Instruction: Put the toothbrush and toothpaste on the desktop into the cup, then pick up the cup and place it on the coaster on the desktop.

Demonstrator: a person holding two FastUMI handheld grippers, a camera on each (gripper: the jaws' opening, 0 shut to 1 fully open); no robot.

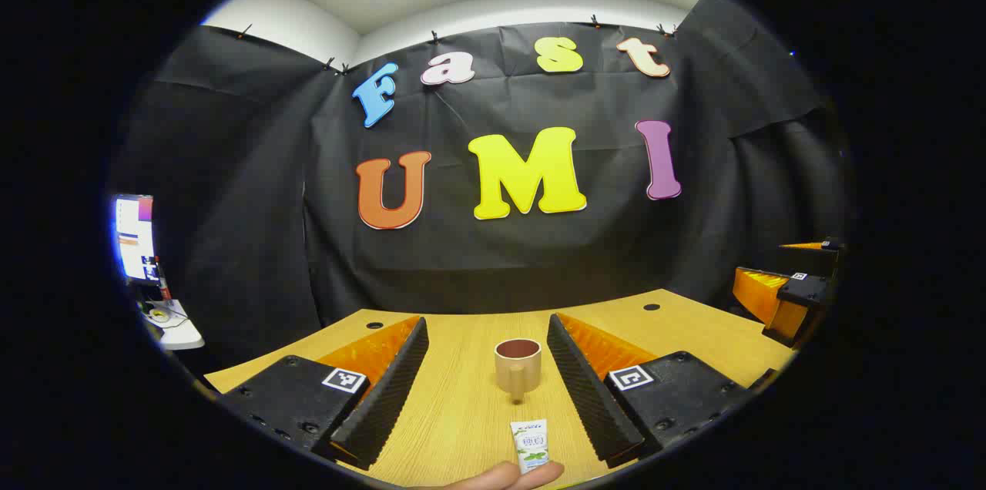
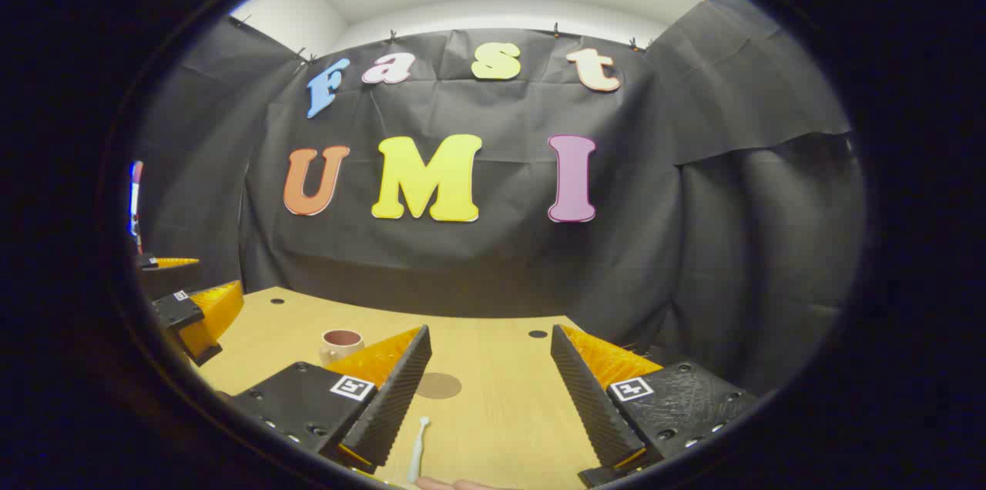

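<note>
- The toothpaste (image 1: 530, 444) is lying flat on the wooden bench (image 1: 462, 397), close in front of the left tool (image 1: 487, 390) and between its two fingers, touching neither of them.
- A person's fingertip (image 1: 501, 477) is resting at the near end of the tube, at the very bottom of the left gripper view.
- The cup (image 1: 518, 368) is standing upright on the bench just beyond the toothpaste, straight ahead of the left tool, with its handle turned toward the tool.
- The left tool is hanging wide apart, gripping nothing.
- The toothbrush (image 2: 417, 451) is lying on the bench low in the right gripper view, just inside the left-hand finger of the right tool (image 2: 491, 390); whether it is touching that finger, I cannot tell.
- The coaster (image 2: 437, 385) is lying flat beyond the toothbrush, ahead of the right tool and a little to its left.
- From the right tool, the cup (image 2: 341, 344) is sitting farther off to the left, past the coaster.
- The right tool is also spread wide, with nothing between its fingers.
- Each tool is showing at the far side edge of the other's view, hovering over the bench edge.
</note>
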